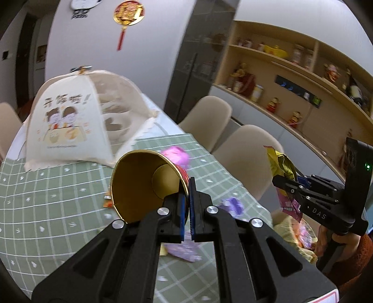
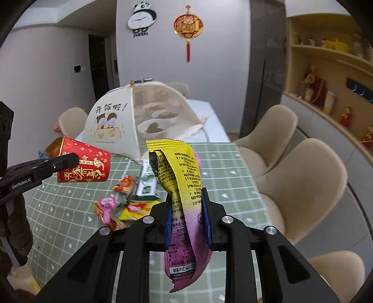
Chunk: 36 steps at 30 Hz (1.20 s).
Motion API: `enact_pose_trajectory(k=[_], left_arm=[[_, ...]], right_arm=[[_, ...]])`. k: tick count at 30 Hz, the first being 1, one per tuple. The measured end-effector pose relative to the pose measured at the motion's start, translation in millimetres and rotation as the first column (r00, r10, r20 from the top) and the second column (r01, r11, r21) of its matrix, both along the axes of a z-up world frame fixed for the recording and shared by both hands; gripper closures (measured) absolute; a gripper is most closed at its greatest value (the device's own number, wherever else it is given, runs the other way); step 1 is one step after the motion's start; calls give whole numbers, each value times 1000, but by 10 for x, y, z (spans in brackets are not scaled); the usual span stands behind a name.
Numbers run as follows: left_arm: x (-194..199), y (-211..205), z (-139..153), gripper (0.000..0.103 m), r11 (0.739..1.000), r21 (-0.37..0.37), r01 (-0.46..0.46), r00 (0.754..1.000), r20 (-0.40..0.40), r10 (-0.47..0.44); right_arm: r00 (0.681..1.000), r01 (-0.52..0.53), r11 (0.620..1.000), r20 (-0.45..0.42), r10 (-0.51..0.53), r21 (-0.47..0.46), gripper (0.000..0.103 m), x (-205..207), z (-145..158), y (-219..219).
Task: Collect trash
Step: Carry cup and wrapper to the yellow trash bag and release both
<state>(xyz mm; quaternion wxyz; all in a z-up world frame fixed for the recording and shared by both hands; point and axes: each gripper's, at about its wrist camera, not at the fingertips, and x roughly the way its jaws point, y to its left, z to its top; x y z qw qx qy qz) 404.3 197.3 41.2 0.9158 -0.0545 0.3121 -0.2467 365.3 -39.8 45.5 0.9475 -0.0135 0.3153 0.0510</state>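
Two handheld grippers hang above a desk (image 2: 221, 163) covered in a green checked cloth, each carrying a piece of trash. The left gripper (image 1: 186, 186) has its fingers pinched fully together on the rim of a red paper cup (image 1: 144, 184) with a gold lining; the cup is tipped on its side, clear of the desk, its mouth turned toward the left wrist camera. The right gripper (image 2: 187, 209) has its fingers partly closed on a yellow and purple snack wrapper (image 2: 181, 186), which stands up between them and droops below, also clear of the desk. In the right wrist view, the cup appears at far left, and more wrappers (image 2: 126, 200) in red, yellow and pink lie scattered on the cloth near the middle. At the far end of the desk stands a cream mesh food cover (image 2: 130, 118) printed with two cartoon children, bowls of food showing beneath it. Beige chairs (image 2: 298, 181) line the right side, wooden shelves (image 2: 326, 58) of figurines and jars run along the right wall, and a panda clock (image 2: 141, 19) hangs on the far wall.
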Motion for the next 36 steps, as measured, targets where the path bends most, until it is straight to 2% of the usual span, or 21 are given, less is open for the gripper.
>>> enact_pose_trajectory(k=[6,12,22,28,36], left_arm=[[-320,-709,7,100,997,4,83,997,-2,-83],[-671,-1513,16,100,982,34,183,983,1,-184],[-1260,-2784,-91,100,937,58,344,939,-26,-343],[-1566,-3285,-172,100,908,101,407,913,-40,-405],[-1818,-3737,-299,100,890,113,441,897,-64,-437]], right_arm=[[997,70,998,7,-70,1,82,-542,8,-629],[987,163,987,7,-163,5,82,-1091,-48,-1309],[954,300,953,-1,-300,26,81,-1795,-224,-2353],[934,357,932,-11,-357,55,81,-2139,-382,-2749],[923,384,922,-22,-383,53,81,-2392,-551,-3012]])
